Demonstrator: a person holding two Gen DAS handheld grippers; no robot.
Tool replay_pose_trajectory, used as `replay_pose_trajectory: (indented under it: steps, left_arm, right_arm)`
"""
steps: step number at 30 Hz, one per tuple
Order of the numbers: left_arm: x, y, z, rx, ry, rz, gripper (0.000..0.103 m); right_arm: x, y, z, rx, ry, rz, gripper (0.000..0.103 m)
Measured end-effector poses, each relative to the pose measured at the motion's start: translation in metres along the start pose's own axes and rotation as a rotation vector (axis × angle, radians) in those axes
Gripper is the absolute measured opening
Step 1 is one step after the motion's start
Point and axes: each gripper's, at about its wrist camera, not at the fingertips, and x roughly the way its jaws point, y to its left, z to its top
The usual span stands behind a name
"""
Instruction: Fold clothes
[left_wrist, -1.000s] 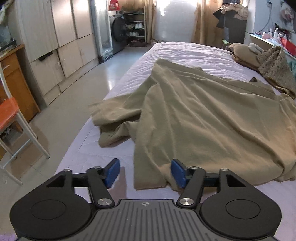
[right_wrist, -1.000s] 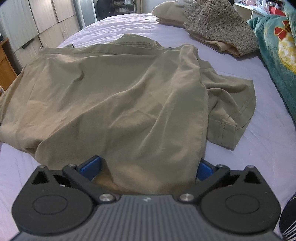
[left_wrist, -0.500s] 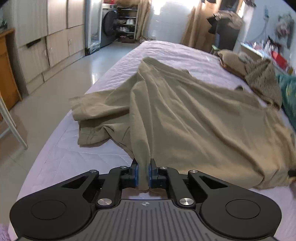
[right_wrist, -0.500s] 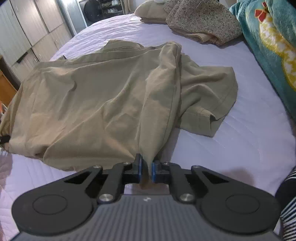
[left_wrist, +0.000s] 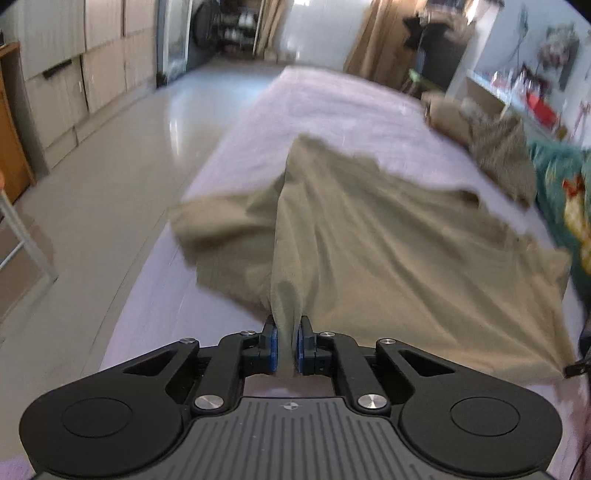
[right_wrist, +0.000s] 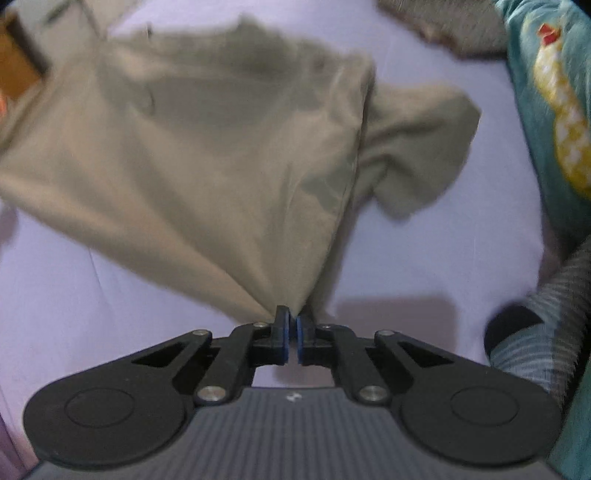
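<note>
Garment: one khaki shirt (left_wrist: 388, 251), spread across the lilac bed sheet (left_wrist: 332, 99), its near hem lifted where you hold it. Your left gripper (left_wrist: 286, 341) is clenched on the near left corner, the cloth bunched between the blue pads (left_wrist: 272, 345) and drawn taut into a ridge running far across the bed. Your right gripper (right_wrist: 290, 338) is clamped on the near right corner, fabric fanning away to the far left; a sleeve (right_wrist: 417, 147) lies crumpled to the right. Teal patterned blanket (right_wrist: 546, 110) at the right edge. Both views are motion-blurred.
</note>
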Motion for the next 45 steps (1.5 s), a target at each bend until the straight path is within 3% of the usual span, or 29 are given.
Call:
replay_pose_trajectory:
  steps: [3, 5, 7, 9, 11, 13, 15, 18, 19, 20, 22, 24, 25, 27, 28, 29, 32, 36, 39, 40, 41, 43, 45]
  left_arm:
    - [0.007, 0.008, -0.024, 0.029, 0.074, 0.066, 0.009]
    - [0.009, 0.017, -0.031, 0.030, 0.094, 0.115, 0.009]
    - [-0.005, 0.019, -0.022, -0.011, 0.029, 0.098, 0.009]
    - [-0.023, 0.010, -0.006, -0.024, -0.066, 0.054, 0.009]
    - [-0.034, -0.007, 0.009, -0.017, -0.140, -0.012, 0.010]
    - [-0.033, -0.033, 0.023, 0.018, -0.183, -0.108, 0.013]
    - [-0.012, -0.064, 0.028, 0.084, -0.181, -0.143, 0.019]
    - [0.039, -0.090, 0.026, 0.135, -0.118, -0.103, 0.019]
    - [0.053, -0.092, 0.024, 0.142, -0.091, -0.085, 0.019]
    - [0.063, -0.091, 0.019, 0.151, -0.072, -0.064, 0.019]
    - [0.082, -0.089, 0.008, 0.172, -0.039, -0.019, 0.018]
    - [0.075, -0.094, 0.009, 0.202, -0.036, -0.003, 0.019]
    - [0.070, -0.095, 0.010, 0.208, -0.040, -0.004, 0.019]
    - [0.060, -0.096, 0.017, 0.186, -0.080, -0.021, 0.019]
    - [0.054, -0.097, 0.020, 0.173, -0.101, -0.031, 0.019]
    - [0.049, -0.098, 0.024, 0.160, -0.122, -0.040, 0.019]
    - [0.061, -0.108, 0.028, 0.153, -0.127, -0.043, 0.020]
    - [0.097, -0.119, 0.021, 0.173, -0.043, -0.003, 0.041]
    - [0.098, -0.130, 0.009, 0.250, -0.090, 0.038, 0.042]
    - [0.098, -0.132, 0.007, 0.264, -0.094, 0.046, 0.042]
    - [0.098, -0.132, 0.007, 0.263, -0.096, 0.046, 0.043]
    - [0.096, -0.127, 0.008, 0.236, -0.099, 0.028, 0.043]
    - [0.096, -0.124, 0.007, 0.236, -0.105, 0.016, 0.044]
  right_arm:
    - [0.017, -0.002, -0.023, -0.012, 0.084, -0.027, 0.001]
    - [0.011, -0.011, -0.028, 0.035, 0.034, 0.006, 0.001]
    - [0.003, -0.018, -0.028, 0.085, -0.033, 0.046, 0.005]
    - [0.005, -0.015, -0.025, 0.088, -0.044, 0.047, 0.022]
    - [0.007, -0.011, -0.023, 0.091, -0.055, 0.049, 0.079]
    - [0.010, -0.008, -0.020, 0.094, -0.066, 0.051, 0.090]
    - [0.012, -0.004, -0.018, 0.097, -0.077, 0.053, 0.088]
    - [0.015, 0.001, -0.014, 0.101, -0.094, 0.056, 0.067]
    - [0.016, 0.003, -0.013, 0.102, -0.100, 0.057, 0.037]
    - [0.017, 0.004, -0.012, 0.104, -0.105, 0.058, 0.021]
    - [0.006, -0.012, -0.009, 0.160, -0.162, 0.083, 0.021]
    - [-0.009, -0.034, -0.005, 0.234, -0.234, 0.117, 0.022]
    - [-0.016, -0.045, -0.004, 0.271, -0.270, 0.134, 0.029]
    - [-0.031, -0.068, 0.001, 0.345, -0.356, 0.151, 0.055]
    - [-0.034, -0.080, 0.005, 0.385, -0.407, 0.133, 0.076]
    - [-0.033, -0.091, 0.010, 0.427, -0.445, 0.119, 0.088]
    - [-0.015, -0.117, 0.025, 0.532, -0.499, 0.114, 0.089]
    - [0.029, -0.130, 0.038, 0.612, -0.471, 0.194, 0.088]
    - [0.045, -0.114, 0.041, 0.566, -0.466, 0.112, 0.082]
    - [0.044, -0.110, 0.043, 0.548, -0.468, 0.084, 0.075]
    - [0.042, -0.109, 0.043, 0.542, -0.473, 0.077, 0.053]
    - [0.036, -0.110, 0.042, 0.554, -0.487, 0.122, 0.021]
    - [0.032, -0.104, 0.043, 0.546, -0.487, 0.141, 0.012]
